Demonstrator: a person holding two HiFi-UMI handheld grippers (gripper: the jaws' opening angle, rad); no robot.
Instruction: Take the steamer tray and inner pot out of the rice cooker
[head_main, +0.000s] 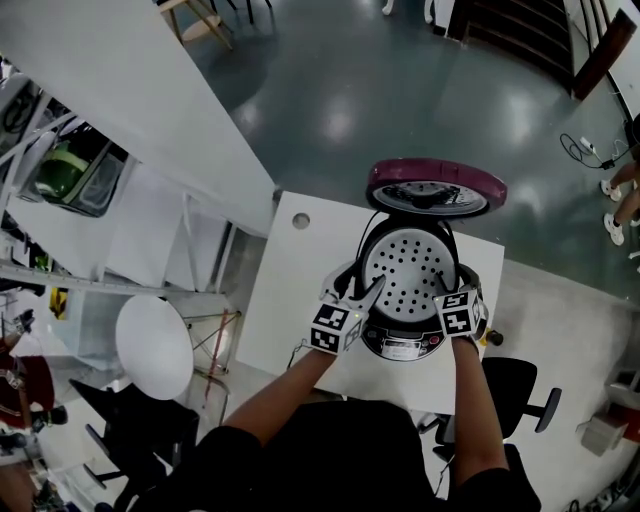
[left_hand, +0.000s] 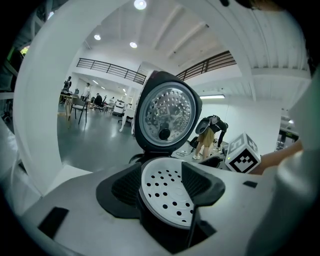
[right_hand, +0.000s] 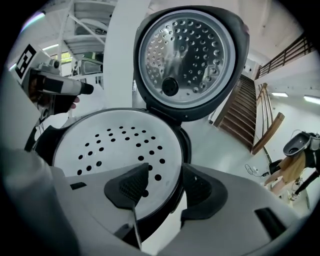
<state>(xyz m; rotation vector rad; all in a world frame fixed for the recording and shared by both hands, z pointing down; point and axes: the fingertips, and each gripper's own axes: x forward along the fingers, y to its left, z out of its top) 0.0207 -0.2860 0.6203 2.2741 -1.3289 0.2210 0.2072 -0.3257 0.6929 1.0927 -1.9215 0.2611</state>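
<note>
On the white counter (head_main: 288, 300), the left claw (left_hand: 165, 186) reaches in from the near left side of the rice cooker (head_main: 400, 346). Its jaws stand wide apart on either side of the near edge of the steamer tray (head_main: 410, 266) and hold nothing, probably lined up so that closing them would pinch the thin rim. The perforated tray sits seated in the cooker's mouth and covers the inner pot, which cannot be seen beneath it, so the tray looks like the first thing to lift. The lid (head_main: 436, 188) stands fully open at the back, leaving the way upward clear. At the right side, the right claw (right_hand: 164, 189) is likewise open and empty, with one jaw over the tray's surface and the other outside the cooker's rim. The two claws appear set for a level, two-sided lift.
</note>
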